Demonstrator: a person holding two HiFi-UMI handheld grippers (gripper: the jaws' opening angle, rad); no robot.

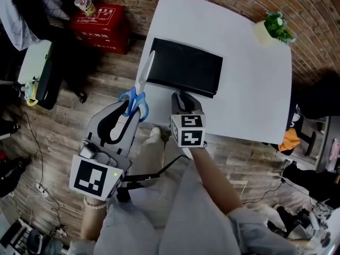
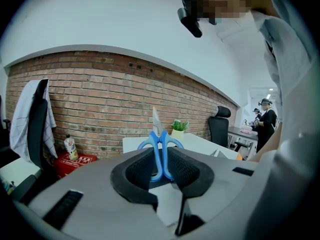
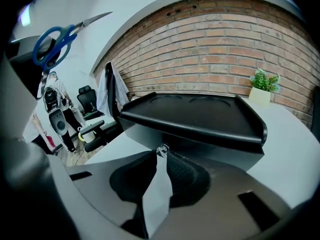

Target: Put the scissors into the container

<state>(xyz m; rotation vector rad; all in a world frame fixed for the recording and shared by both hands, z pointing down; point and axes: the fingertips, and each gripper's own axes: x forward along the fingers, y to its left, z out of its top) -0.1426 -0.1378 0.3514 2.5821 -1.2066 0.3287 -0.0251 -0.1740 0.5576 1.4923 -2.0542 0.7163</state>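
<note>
Left claw [image 2: 161,156] is clamped on the blue handle loops of the scissors [image 1: 139,89]. We hold them in the air off the near left side of the table [image 1: 255,89], blades together, tip near the left end of the black container [image 1: 183,68]. We judge the scissors light and stiff, with smooth plastic loops that could swivel in the grip, and a sharp tip. The hold at the loops seems the right place, since it leaves the blades free to go in first. The container is a shallow, empty tray lying flat on the white table. Right claw [image 1: 183,104] has its jaws together with nothing between them, tips at the container's near wall; whether they touch it we cannot tell. The head view gives the whole layout from above, including a small potted plant [image 1: 276,28] at the table's far corner and a red box [image 1: 103,25] on the floor by the brick wall. Only the left gripper view shows the loops seated between the padded jaws. Only the right gripper view shows the tray's raised rim and the round recesses in its floor.
</note>
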